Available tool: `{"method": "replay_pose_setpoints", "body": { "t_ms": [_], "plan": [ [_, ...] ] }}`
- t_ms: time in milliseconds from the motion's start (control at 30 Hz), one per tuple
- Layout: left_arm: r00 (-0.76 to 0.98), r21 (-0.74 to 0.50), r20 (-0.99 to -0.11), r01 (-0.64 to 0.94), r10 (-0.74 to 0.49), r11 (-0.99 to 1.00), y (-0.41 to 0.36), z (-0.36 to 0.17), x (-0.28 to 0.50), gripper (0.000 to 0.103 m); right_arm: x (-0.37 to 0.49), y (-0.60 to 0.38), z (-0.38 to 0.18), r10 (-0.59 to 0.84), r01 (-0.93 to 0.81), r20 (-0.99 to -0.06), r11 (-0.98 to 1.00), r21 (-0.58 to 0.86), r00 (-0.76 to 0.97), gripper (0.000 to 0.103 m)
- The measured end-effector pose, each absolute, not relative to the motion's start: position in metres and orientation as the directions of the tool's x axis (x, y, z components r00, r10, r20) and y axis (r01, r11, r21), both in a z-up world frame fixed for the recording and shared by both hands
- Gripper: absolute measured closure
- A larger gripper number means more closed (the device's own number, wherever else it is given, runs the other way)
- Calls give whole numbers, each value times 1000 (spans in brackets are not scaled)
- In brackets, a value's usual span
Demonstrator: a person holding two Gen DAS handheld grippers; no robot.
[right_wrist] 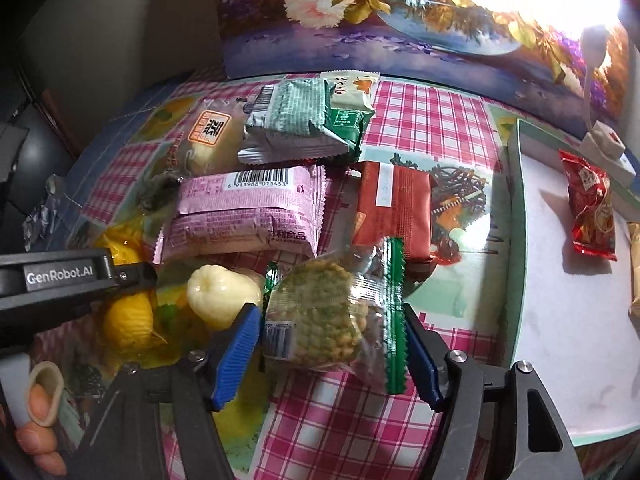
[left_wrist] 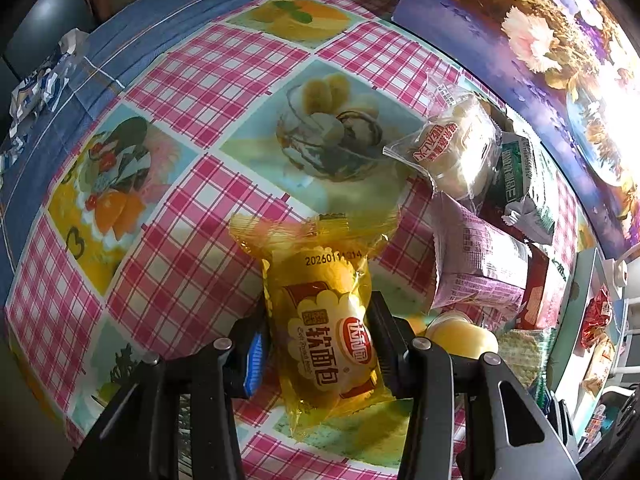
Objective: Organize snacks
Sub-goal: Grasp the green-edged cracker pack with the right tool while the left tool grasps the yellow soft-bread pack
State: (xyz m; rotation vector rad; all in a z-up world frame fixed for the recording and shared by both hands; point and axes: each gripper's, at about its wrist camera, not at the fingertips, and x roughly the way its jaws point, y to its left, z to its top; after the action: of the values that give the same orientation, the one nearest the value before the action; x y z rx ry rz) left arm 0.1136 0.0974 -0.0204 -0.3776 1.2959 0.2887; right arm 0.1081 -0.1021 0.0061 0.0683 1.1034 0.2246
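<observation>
My left gripper (left_wrist: 318,340) is shut on a yellow soft-bread packet (left_wrist: 324,320) just above the checked tablecloth (left_wrist: 192,248). My right gripper (right_wrist: 332,344) is shut on a clear green-edged packet of a green grain cake (right_wrist: 332,312). The left gripper (right_wrist: 120,276) also shows in the right wrist view, with the yellow packet (right_wrist: 128,320) under it. A loose pile of snacks lies ahead: a pink packet (right_wrist: 248,212), a red-brown packet (right_wrist: 392,216), a grey-green packet (right_wrist: 292,124) and a clear bread packet (right_wrist: 208,136). A pale round bun (right_wrist: 224,292) lies between the grippers.
A white tray with a pale green rim (right_wrist: 516,240) stands at the right, holding a red packet (right_wrist: 592,208) and a tan packet at the edge. A flower-print board (right_wrist: 400,12) stands along the table's back. Crumpled wrappers (left_wrist: 44,84) lie at the far left on blue cloth.
</observation>
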Motion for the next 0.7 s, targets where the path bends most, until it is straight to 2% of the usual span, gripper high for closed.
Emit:
{"method": "replay_pose_setpoints", "body": {
  "t_ms": [233,433,567,700],
  "plan": [
    [243,-85,-970,-407,18,909,83,-21,123,55,105,-89,4,149,-165,-879,983,82,453,31],
    [242,-79,-970,-404,23,911,77,-22,126,55,104,-84,4,150,-165,-877,983,82,456,32],
    [241,-76,-970,-402,26,912,76,-23,126,55,107,-92,5,158,-168,-874,982,89,459,49],
    [240,-75,-971,-401,26,913,74,-22,127,55,107,-95,8,168,-172,-873,980,98,458,55]
  ]
}}
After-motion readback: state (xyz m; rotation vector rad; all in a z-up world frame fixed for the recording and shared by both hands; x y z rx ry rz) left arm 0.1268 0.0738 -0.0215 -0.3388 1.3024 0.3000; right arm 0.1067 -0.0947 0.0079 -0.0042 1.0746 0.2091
